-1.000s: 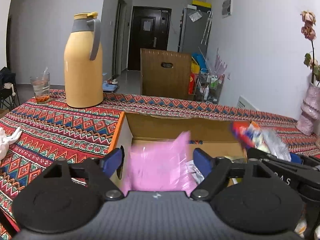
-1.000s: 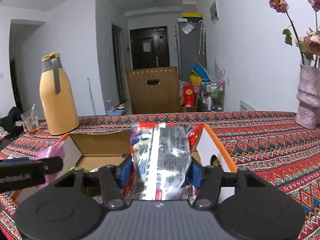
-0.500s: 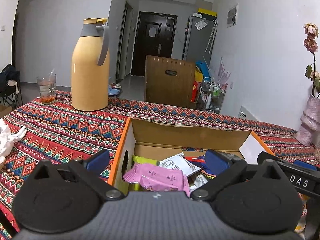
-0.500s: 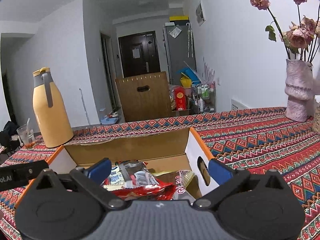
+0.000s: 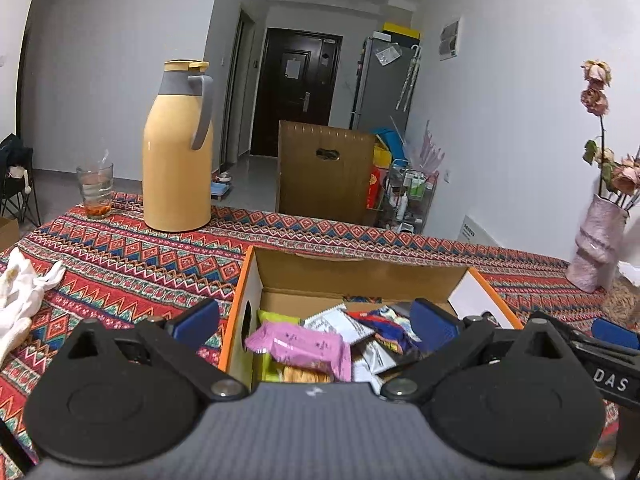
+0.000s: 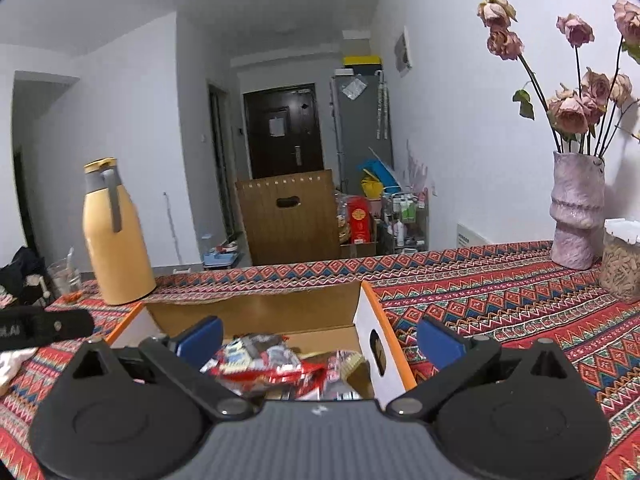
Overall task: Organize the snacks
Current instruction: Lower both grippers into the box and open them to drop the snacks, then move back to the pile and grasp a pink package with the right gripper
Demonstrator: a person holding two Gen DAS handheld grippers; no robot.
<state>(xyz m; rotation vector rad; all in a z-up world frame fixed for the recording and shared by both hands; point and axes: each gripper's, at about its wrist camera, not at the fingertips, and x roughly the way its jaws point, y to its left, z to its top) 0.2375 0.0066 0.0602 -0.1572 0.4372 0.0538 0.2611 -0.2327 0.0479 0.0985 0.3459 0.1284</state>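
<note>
One orange-edged cardboard box (image 5: 476, 284) sat on the counter (image 5: 120, 256). Two hand-held grippers, left (image 5: 316, 322) and right (image 6: 320, 338), gaped empty, having dropped the pink packet (image 5: 298, 346) and red foil packet (image 6: 266, 368) inside.

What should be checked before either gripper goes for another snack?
1. Left gripper open and holding nothing: ok.
2. Right gripper open and holding nothing: ok.
3. Pink snack packet lying inside the cardboard box: ok.
4. Red snack packet lying inside the box: ok.
5. Snacks left outside the box: cannot tell.
6. Yellow thermos jug and glass upright, apart from the box: ok.
</note>
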